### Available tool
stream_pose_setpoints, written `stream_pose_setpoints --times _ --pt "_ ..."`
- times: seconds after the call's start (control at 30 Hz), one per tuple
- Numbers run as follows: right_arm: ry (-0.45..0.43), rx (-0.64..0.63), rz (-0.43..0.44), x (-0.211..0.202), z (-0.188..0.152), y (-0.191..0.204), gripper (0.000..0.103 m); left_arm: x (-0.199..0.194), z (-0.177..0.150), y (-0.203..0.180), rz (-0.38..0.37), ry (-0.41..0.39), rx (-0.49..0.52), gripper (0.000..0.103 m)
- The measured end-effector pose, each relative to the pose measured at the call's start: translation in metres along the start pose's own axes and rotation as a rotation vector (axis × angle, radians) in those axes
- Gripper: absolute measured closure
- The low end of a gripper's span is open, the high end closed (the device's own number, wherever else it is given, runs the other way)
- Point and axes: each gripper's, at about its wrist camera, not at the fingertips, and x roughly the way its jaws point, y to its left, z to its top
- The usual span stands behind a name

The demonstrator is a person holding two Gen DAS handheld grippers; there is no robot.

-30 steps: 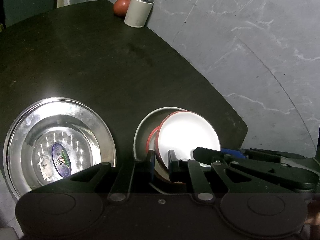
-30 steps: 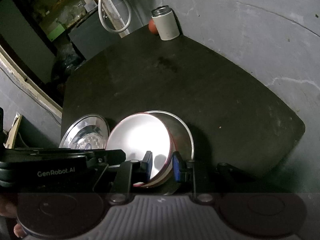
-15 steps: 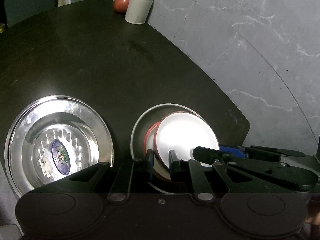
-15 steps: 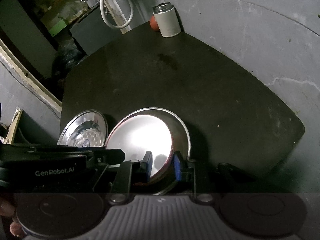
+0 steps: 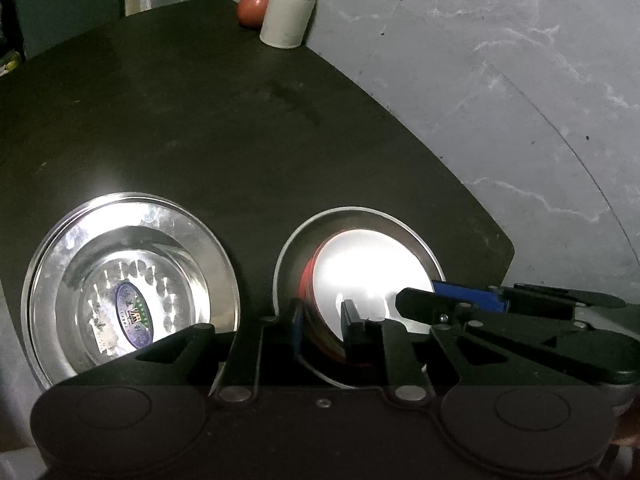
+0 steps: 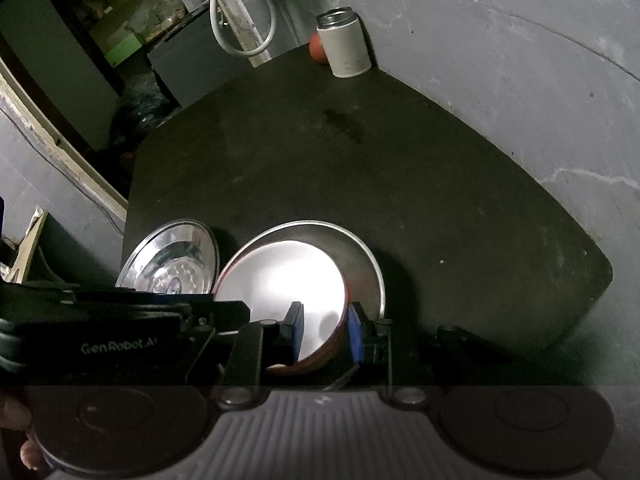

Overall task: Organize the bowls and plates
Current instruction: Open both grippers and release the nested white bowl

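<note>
Black linkage gripper (image 6: 323, 332) with blue pads (image 6: 355, 334), silver screws, seemingly "GenRobot.AI" lettering.

The red-rimmed bowls (image 5: 368, 272), tilted above it a second ago, now sit lower inside the steel plate (image 5: 360, 216), apparently resting there.
</note>
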Motion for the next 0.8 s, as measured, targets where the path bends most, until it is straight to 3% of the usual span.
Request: stream_pose_setpoints --times 0.67,0.8 --pt "-0.041 0.016 -0.012 -0.008 -0.003 0.002 0.072 -0.001 -0.002 0.001 -0.007 -0.009 0.012 0.078" --pt "-0.058 0.015 -0.015 -0.011 -0.003 0.003 0.071 -0.005 -0.002 0.0 -0.002 -0.023 0.018 0.073"
